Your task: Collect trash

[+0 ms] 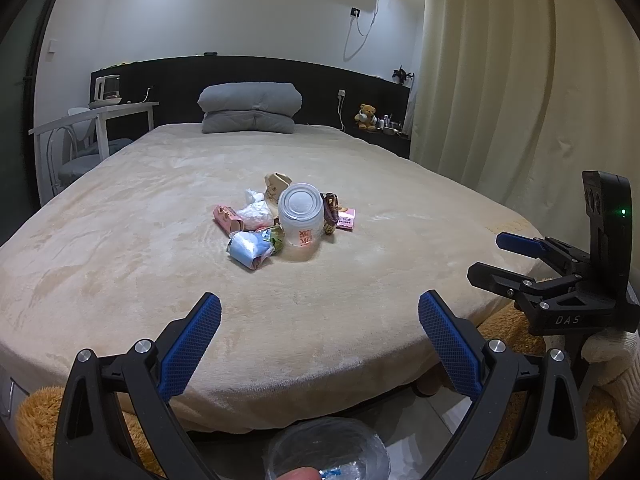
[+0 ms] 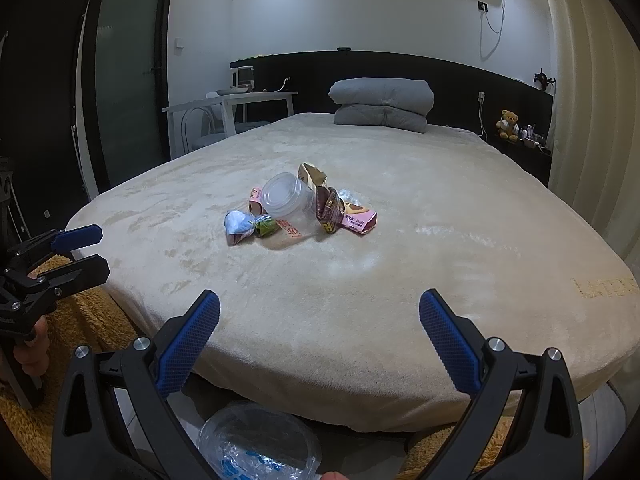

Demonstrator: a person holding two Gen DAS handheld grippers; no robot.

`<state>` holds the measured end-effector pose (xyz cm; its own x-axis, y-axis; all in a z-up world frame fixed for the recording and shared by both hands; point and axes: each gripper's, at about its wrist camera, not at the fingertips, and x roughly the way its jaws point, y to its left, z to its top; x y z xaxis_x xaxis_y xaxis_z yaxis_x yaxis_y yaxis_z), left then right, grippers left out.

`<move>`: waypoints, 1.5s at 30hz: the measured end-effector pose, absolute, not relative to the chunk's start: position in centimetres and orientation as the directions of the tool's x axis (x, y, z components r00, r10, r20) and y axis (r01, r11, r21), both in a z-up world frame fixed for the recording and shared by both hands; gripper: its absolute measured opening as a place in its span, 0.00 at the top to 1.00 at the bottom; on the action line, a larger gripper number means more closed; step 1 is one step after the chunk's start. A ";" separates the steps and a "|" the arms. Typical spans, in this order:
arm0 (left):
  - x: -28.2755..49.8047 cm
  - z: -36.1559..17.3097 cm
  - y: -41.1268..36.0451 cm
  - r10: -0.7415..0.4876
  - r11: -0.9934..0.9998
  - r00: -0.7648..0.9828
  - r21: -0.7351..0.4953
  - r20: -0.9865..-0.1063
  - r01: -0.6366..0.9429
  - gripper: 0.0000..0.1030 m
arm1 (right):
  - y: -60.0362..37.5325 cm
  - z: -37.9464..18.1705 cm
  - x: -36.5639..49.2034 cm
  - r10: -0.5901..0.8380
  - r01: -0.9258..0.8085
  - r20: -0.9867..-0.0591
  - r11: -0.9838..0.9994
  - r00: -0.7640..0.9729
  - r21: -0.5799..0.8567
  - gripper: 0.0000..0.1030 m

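Note:
A small pile of trash lies in the middle of the beige bed (image 1: 120,216): a clear plastic cup (image 1: 301,216) on its side, a pale blue wrapper (image 1: 247,249), a green wrapper (image 1: 275,237), a pink pack (image 1: 227,218), a white crumpled bag (image 1: 256,213), a brown wrapper (image 1: 330,213) and a beige carton (image 1: 276,186). The cup (image 2: 286,198) and wrappers also show in the right wrist view. My left gripper (image 1: 320,336) is open and empty near the bed's foot. My right gripper (image 2: 320,336) is open and empty beside it, also seen from the left wrist (image 1: 490,258).
A bin lined with a clear bag (image 1: 328,450) stands on the floor below the grippers, also in the right wrist view (image 2: 260,444). Orange fluffy rug (image 2: 80,320) lies by the bed. Grey folded duvet (image 1: 250,106) at the headboard, curtain (image 1: 520,80) right, white table (image 1: 100,120) left.

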<state>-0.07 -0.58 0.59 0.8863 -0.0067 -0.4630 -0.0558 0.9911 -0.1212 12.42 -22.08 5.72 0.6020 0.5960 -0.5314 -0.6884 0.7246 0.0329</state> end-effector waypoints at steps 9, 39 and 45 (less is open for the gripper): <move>-0.3 0.5 -0.7 -0.028 0.991 0.884 -0.129 -0.466 -0.036 0.06 | -22.0 5.4 12.9 0.598 -0.684 -0.546 0.727 0.587 0.061 0.04; 16.1 0.1 2.5 -0.079 0.997 0.751 -0.045 -0.655 0.066 0.06 | -19.9 7.2 27.4 0.687 -0.664 -0.589 0.680 0.426 0.312 0.04; 21.2 -0.6 2.5 -0.067 0.994 0.734 0.018 -0.676 0.107 0.06 | -20.1 6.9 28.7 0.685 -0.639 -0.593 0.690 0.423 0.341 0.04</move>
<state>21.21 2.51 -0.61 0.7340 -0.0670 -0.6758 0.1074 0.9940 0.0181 28.66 -20.08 6.87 0.4228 0.6849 -0.5935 -0.6387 0.6898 0.3410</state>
